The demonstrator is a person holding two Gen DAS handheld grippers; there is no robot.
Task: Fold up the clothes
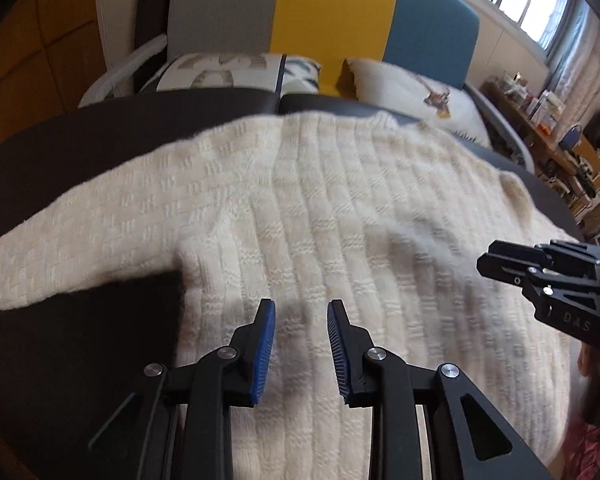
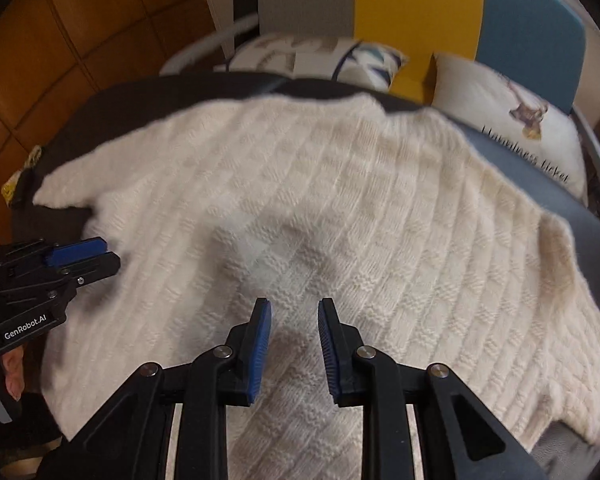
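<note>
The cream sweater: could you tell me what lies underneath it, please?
The cream sweater lies spread on a dark cushioned surface, visible around its edges. What lies beneath its middle is covered.

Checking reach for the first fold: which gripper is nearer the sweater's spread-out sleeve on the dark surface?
Left. The left gripper hangs over the sweater body just beside the armpit of that sleeve; the right gripper hangs over the body farther across.

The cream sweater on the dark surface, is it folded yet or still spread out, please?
Spread out: the cream sweater lies flat, both sleeves extended sideways, no fold visible.
</note>
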